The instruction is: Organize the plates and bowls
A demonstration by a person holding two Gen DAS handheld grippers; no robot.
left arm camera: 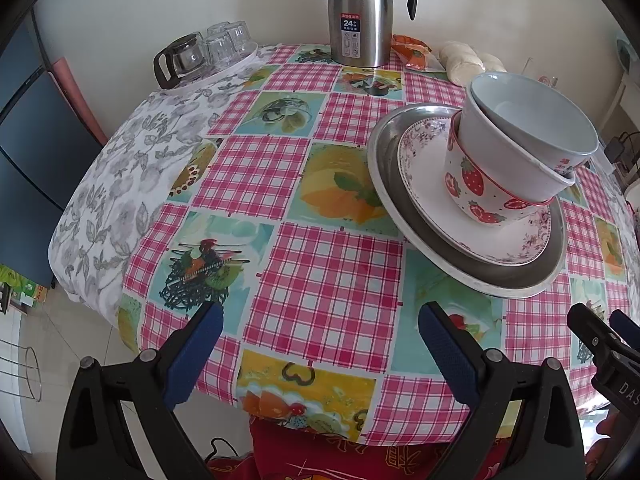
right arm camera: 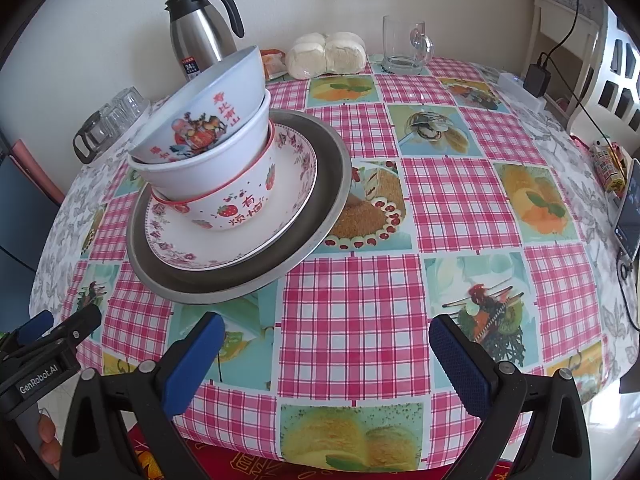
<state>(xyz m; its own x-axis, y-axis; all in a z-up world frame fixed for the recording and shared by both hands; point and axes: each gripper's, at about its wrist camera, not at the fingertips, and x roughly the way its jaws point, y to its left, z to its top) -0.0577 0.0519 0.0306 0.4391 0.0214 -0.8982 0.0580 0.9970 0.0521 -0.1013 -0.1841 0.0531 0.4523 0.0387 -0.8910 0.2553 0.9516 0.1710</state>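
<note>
A stack stands on the checked tablecloth: a metal plate point(left arm camera: 394, 200) point(right arm camera: 320, 200) at the bottom, a floral-rimmed plate point(left arm camera: 424, 184) point(right arm camera: 296, 184) on it, then a strawberry bowl point(left arm camera: 472, 184) point(right arm camera: 240, 208), a white bowl point(left arm camera: 500, 160) point(right arm camera: 216, 164) and a pale blue bowl point(left arm camera: 532, 116) point(right arm camera: 216, 100) nested and leaning. My left gripper point(left arm camera: 320, 320) is open and empty, near the table's front edge, left of the stack. My right gripper point(right arm camera: 326, 334) is open and empty, right of the stack.
A steel thermos jug point(left arm camera: 360, 12) point(right arm camera: 200, 28) stands at the back. A tray with upturned glasses and a glass pot point(left arm camera: 204, 52) sits back left. Wrapped buns point(right arm camera: 326, 56), a glass mug point(right arm camera: 406, 46), a snack packet point(left arm camera: 414, 52) and a phone point(right arm camera: 630, 208) lie around the edges.
</note>
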